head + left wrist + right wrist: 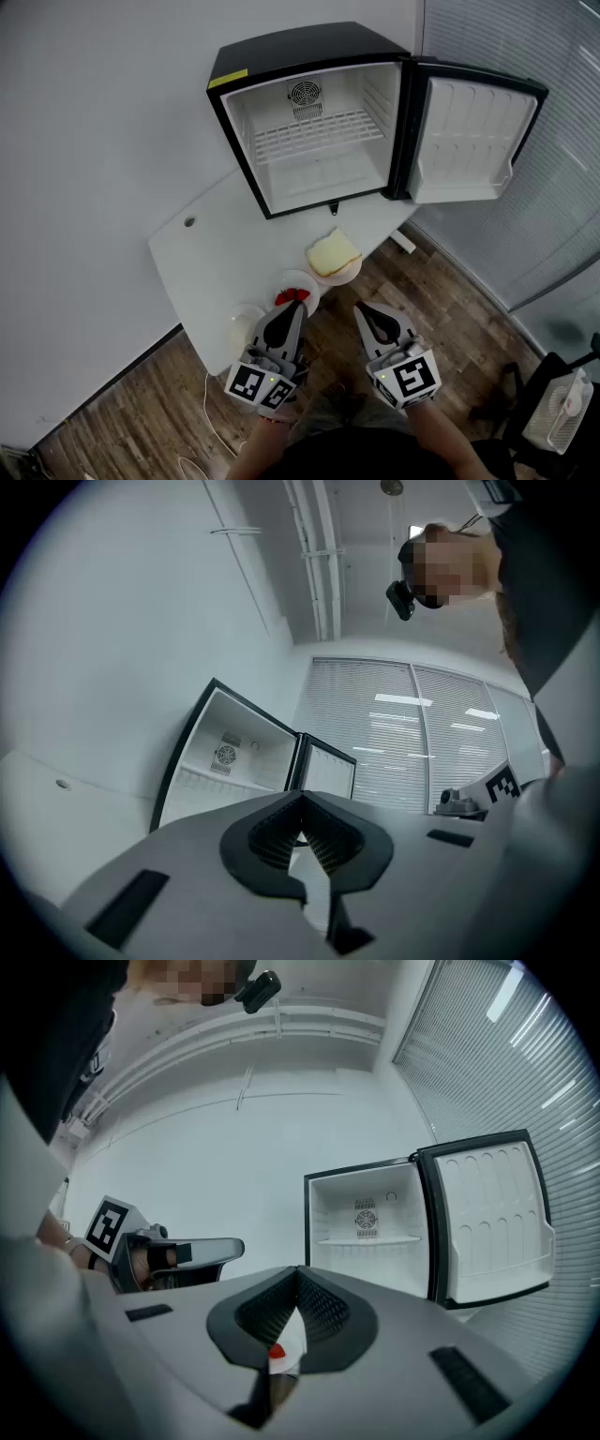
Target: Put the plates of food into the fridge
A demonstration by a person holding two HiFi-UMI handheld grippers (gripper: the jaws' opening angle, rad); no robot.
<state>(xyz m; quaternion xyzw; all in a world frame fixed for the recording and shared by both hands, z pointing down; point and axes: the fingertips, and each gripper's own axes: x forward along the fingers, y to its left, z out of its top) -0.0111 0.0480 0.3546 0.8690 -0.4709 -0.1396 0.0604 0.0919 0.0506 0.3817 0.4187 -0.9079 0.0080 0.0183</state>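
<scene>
Head view, surroundings: white table against a white wall; wood floor with a white cable on it; blinds at right; a white fan at bottom right.
Head view, fridge: one black fridge on the table's far end. Its door stands wide open to the right, and there is one wire shelf inside. The open side faces the plates.
Head view, plates: three, in a row along the table's near edge, all outside the fridge.
Head view, bread plate: nearest the fridge; a pale yellow slice covers most of it.
Head view, red-food plate: just beside the bread plate, white, with small red pieces on it.
Head view, pale plate: last in the row, partly hidden by the left gripper; its contents are too pale to identify.
Head view, grippers: two. The left gripper has its tip overlapping the red-food plate. The right gripper is past the table edge, over the floor.
Left gripper view, jaws: pressed together at the tips. The open fridge is ahead with the blinds behind it, and the right gripper's marker cube is at the right edge.
Right gripper view, jaws: closed tip to tip. Through the gap behind the tips, a white plate with a red piece shows below. The fridge and door are ahead; the left gripper is at left.
</scene>
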